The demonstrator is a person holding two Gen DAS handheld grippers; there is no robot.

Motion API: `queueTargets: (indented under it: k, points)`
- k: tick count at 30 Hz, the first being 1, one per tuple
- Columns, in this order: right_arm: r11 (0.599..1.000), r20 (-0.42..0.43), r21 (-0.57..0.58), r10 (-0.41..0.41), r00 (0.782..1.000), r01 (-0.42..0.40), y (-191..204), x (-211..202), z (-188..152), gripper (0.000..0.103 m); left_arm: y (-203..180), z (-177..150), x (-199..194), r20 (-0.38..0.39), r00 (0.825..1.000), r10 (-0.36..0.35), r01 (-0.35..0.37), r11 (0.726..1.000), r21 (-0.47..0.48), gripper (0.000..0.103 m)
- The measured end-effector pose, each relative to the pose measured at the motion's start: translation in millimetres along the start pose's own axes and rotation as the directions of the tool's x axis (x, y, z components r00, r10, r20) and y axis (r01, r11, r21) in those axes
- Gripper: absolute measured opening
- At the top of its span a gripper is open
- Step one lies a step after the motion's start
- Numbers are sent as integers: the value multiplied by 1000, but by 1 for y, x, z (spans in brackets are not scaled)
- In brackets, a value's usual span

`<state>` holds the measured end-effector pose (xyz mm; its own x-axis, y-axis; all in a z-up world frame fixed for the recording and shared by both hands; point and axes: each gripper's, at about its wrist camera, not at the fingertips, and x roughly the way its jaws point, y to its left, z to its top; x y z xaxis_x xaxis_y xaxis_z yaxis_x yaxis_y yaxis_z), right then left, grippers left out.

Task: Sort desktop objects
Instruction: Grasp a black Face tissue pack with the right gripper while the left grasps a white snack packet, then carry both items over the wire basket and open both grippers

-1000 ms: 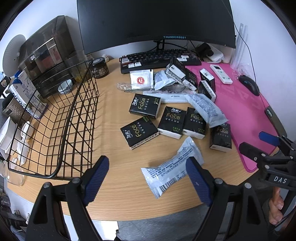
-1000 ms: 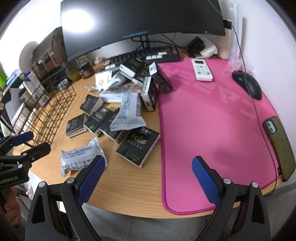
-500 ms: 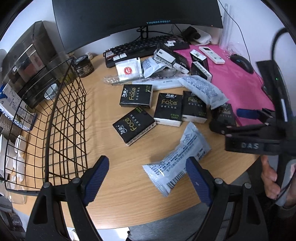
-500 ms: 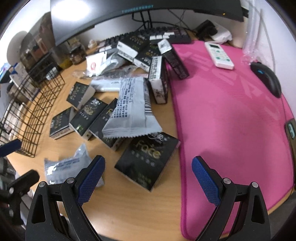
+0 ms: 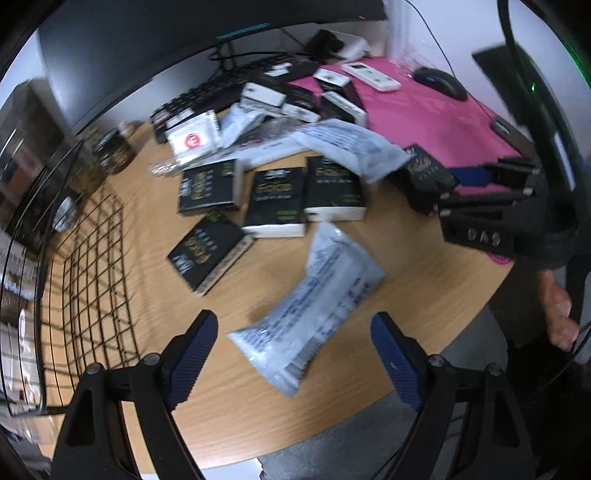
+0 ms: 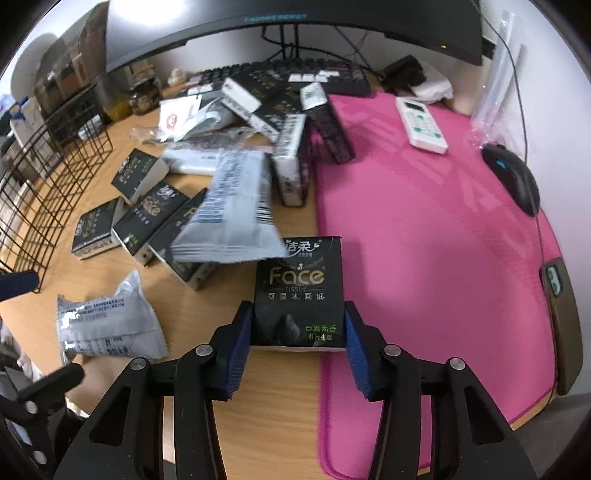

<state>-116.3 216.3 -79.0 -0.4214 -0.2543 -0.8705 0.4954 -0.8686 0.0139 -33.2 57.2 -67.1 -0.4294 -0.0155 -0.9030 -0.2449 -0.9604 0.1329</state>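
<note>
Closing on a black Face tissue pack (image 6: 298, 295), the right gripper (image 6: 298, 343) has its blue pads against both sides of the pack's near end; the pack lies flat on the wooden desk (image 6: 266, 406), its right edge over the border of the pink desk mat (image 6: 424, 240). A grey foil pouch (image 6: 229, 206) overlaps the pack's far left corner and leans on a row of more black tissue packs (image 6: 147, 218) to the left. Spread wide, the left gripper (image 5: 291, 354) hovers above a second silvery pouch (image 5: 314, 306), which lies slanted between its fingers without either pad touching it. A black wire basket (image 5: 85, 280) stands at the left edge of the desk. Farther back, more packs and wrappers are heaped before a keyboard (image 6: 295, 75) and a curved monitor (image 6: 288, 22). A white remote (image 6: 421, 123), a dark mouse (image 6: 515, 177) and a phone (image 6: 561, 321) rest on the mat at right. The left view is blurred.
</note>
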Motion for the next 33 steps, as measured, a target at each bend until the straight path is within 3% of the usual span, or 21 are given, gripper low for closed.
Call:
queueTargets:
  k: [8,11,15,18,26,33]
  points:
    - [998,0,45,44,999,-44,-22,-4,-6,48,-14,4,24,-37,999,-25,27,997,66,84]
    - [997,1,49,58,998,-58,-23,-3,-6,48,-14,6,31,-59,998,-39,43,997,69,68]
    - [996,3,57,69,998,-69,-24,-2,-6,48,-9,9,34,-75,994,-84,87,996,38,58]
    - [996,2,60,71,998,-71,-24,-2,-5,48,-9,9,34,-82,990,-117,120,993,24,44]
    - [994,-2,60,87,996,-87,-21,-5,-7,48,-3,8,27,-66,991,-120,118,992,-34,42]
    - [991,45,30,130,990,-132,-9,-34,4,48,14,7,-31,62,994,-94,99,991,-85,42]
